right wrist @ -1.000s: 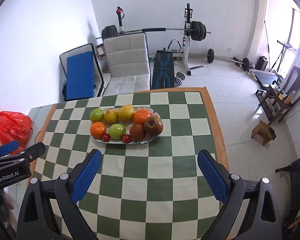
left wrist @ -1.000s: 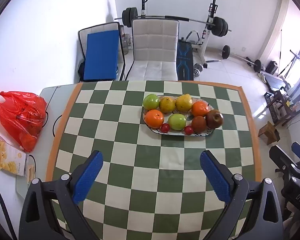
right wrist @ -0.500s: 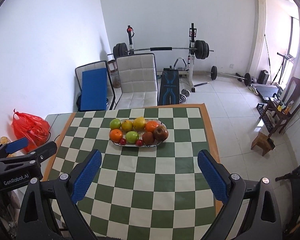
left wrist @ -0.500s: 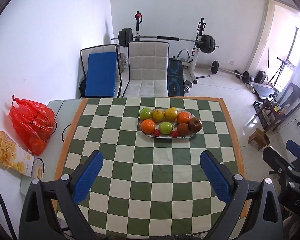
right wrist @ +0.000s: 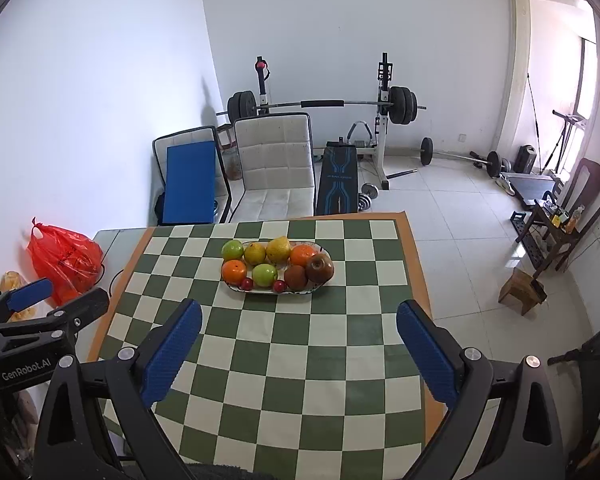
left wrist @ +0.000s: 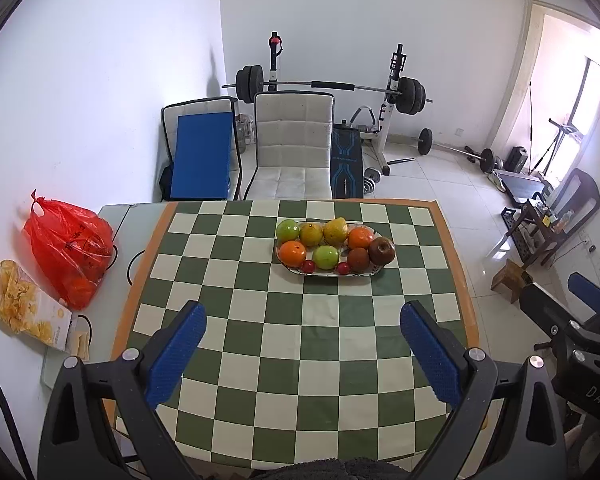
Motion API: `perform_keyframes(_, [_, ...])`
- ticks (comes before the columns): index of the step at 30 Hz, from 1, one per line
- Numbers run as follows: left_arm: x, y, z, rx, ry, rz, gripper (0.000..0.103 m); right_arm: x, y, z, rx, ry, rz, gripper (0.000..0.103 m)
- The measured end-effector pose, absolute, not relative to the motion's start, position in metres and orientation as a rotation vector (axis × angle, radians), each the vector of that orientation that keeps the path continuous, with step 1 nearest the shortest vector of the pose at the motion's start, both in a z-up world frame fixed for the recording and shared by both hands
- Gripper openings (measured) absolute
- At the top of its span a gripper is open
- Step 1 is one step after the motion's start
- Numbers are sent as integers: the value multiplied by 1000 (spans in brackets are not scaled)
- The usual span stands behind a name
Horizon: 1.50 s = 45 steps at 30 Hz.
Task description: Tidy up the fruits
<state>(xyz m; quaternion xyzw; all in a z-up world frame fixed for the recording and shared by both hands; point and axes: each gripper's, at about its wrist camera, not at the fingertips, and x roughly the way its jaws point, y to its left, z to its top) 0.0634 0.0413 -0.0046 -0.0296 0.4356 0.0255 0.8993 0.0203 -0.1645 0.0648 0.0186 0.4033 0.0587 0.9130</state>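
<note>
- Sitting on the oval plate [left wrist: 374, 273] are all the fruits [left wrist: 327, 257], two neat rows towards the far side of the checkered table [left wrist: 300, 360]: green apples, oranges, yellow pears, brown fruit, two small red ones in front
- You have pulled both grippers back and up in the last second, so the plate looks smaller and well apart from them; I judge the sorting finished
- Your left gripper [left wrist: 302, 354] is spread wide and empty
- Your right gripper [right wrist: 299, 350] is spread wide too, holding nothing
</note>
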Motion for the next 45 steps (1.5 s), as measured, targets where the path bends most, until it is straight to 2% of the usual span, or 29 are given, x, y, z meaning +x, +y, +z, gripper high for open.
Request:
perform_keyframes(15, [101, 41, -16, -55, 878, 88, 103, 70, -168, 37, 21, 807, 102, 103])
perform_keyframes(31, [174, 41, -85, -16, 983, 136, 103, 162, -165, -38, -6, 885, 68, 103])
perform_keyframes(45, [185, 46, -91, -16, 979, 138, 103, 174, -164, -58, 5, 918, 59, 103])
